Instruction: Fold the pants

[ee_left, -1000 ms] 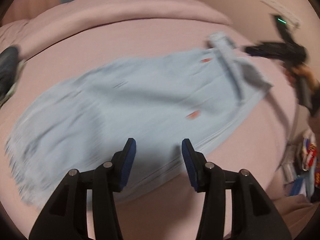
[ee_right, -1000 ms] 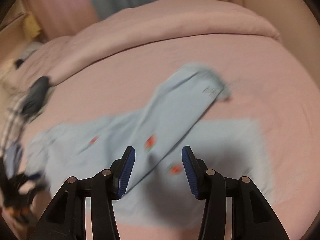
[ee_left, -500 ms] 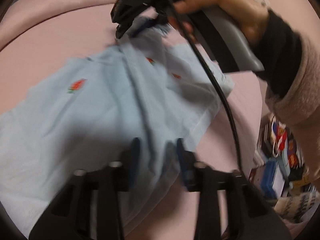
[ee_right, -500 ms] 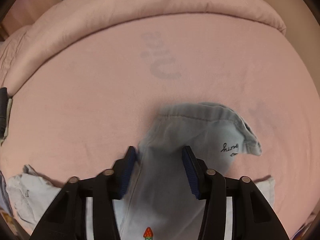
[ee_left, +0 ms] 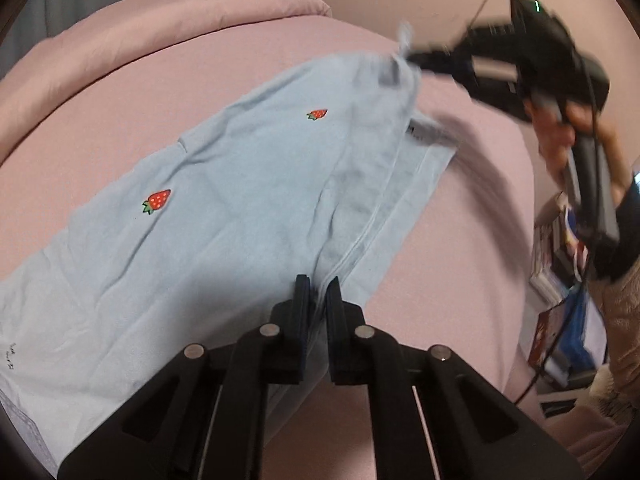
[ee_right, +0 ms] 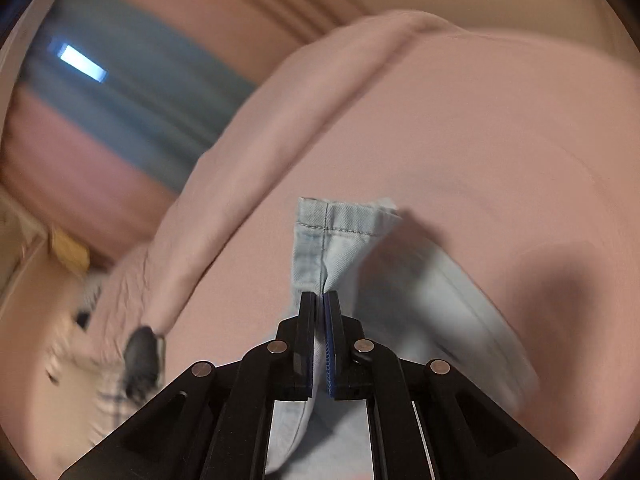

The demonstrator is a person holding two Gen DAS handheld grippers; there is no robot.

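Light blue pants (ee_left: 224,216) with small red strawberry marks lie spread across a pink bed. My left gripper (ee_left: 318,286) is shut on the pants' near edge along a seam. In the left wrist view my right gripper (ee_left: 412,56) holds the far corner of the pants, lifted off the bed at the upper right. In the right wrist view my right gripper (ee_right: 322,300) is shut on a hemmed end of the pants (ee_right: 340,236), which stands up above the fingertips.
The pink bed (ee_left: 460,208) has a rolled pink duvet (ee_left: 160,28) along its far side. Books and clutter (ee_left: 560,264) sit beside the bed at the right. A dark object (ee_right: 142,350) and checked fabric lie at the bed's left edge.
Both grippers were open above the pants; now both have shut on the fabric. The right gripper has lifted the far end up and the view has swung upward.
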